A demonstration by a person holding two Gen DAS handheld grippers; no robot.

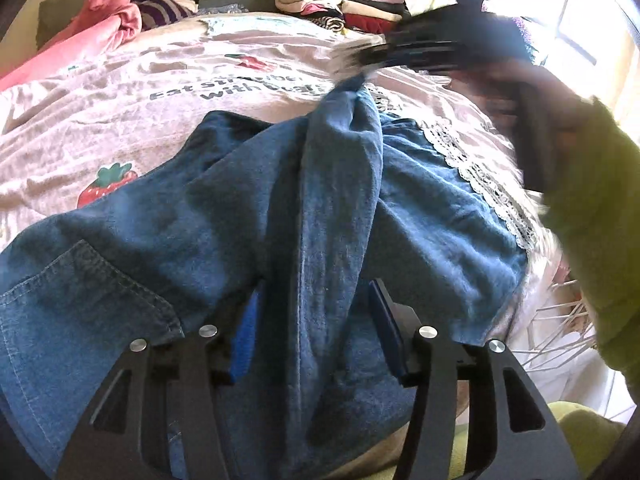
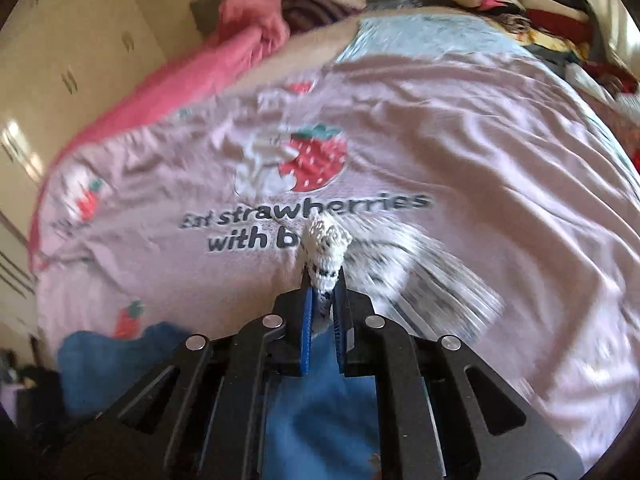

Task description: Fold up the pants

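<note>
Right tongs clenched on pants' lace hem; left tongs released, straddling a raised denim fold on bed.

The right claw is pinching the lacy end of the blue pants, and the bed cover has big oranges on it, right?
Not oranges. The right wrist view shows strawberries printed on the pink bed cover. The rest is right: the right claw is pinching the lacy end of the blue pants.

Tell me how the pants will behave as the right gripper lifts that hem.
Probably floppy: the pants already sag in folds from the right gripper. Likely the lace hem stays pinched, bunched between shut pads. The rest may drag across the sheet.
</note>
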